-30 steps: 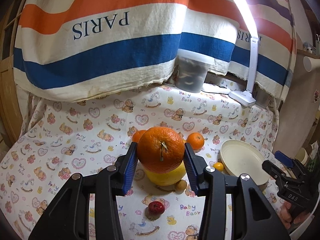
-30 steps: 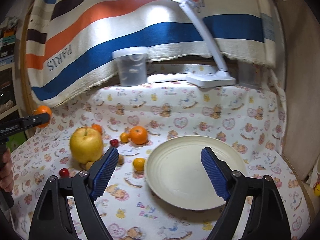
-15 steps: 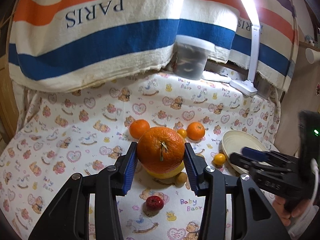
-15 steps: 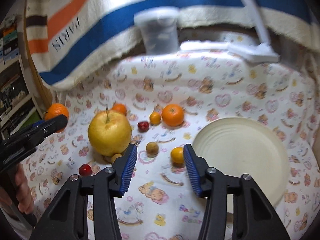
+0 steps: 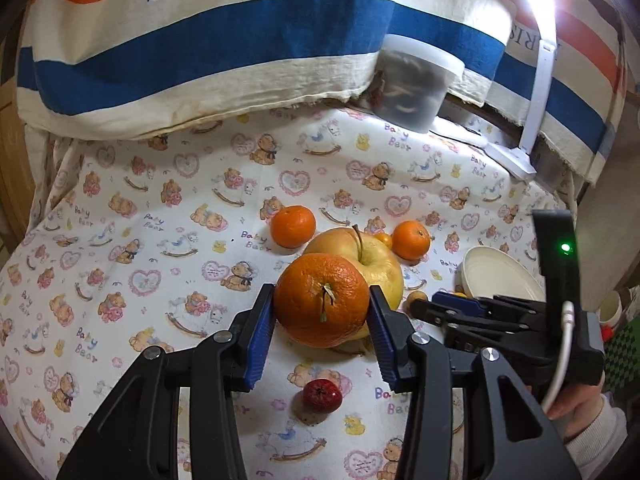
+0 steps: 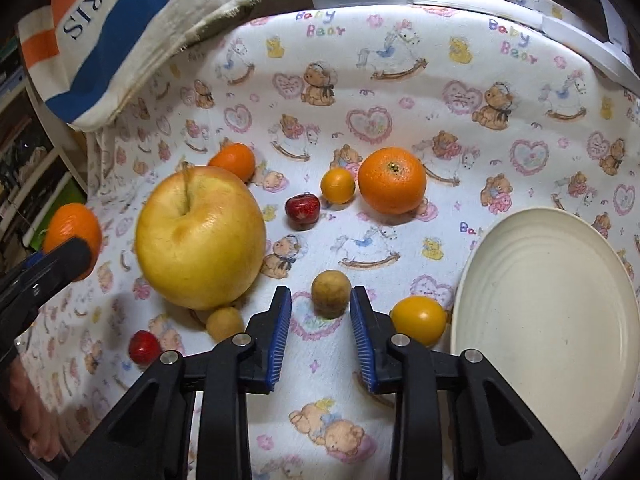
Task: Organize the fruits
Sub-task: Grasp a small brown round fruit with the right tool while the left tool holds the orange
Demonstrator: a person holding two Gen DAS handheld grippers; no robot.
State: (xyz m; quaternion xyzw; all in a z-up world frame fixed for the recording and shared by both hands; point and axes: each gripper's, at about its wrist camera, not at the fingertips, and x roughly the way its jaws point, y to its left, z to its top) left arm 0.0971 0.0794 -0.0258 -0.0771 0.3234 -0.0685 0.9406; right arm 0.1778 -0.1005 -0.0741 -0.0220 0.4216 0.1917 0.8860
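Note:
My left gripper (image 5: 321, 318) is shut on a large orange (image 5: 321, 300) and holds it above the cloth, in front of a big yellow apple (image 5: 376, 264). My right gripper (image 6: 320, 312) is open and low over the cloth, its pads either side of a small brown longan (image 6: 330, 294), apart from it. A cream plate (image 6: 548, 304) lies empty at the right. Around it lie the apple (image 6: 200, 236), two mandarins (image 6: 392, 180) (image 6: 234, 160), a kumquat (image 6: 338, 185), a yellow tomato (image 6: 418, 320), two red fruits (image 6: 302, 212) (image 6: 144, 346) and a second longan (image 6: 225, 322).
A striped PARIS cloth (image 5: 240, 40) hangs at the back. A lidded plastic tub (image 5: 416, 84) and a white desk lamp (image 5: 536, 92) stand at the back right. The right gripper's body (image 5: 500, 320) is close beside my left gripper. The table is covered by a bear-print cloth (image 5: 160, 240).
My right gripper has moved down and forward towards the small fruits and narrowed its jaws around the longan. My left gripper still holds the orange and has tilted down a little.

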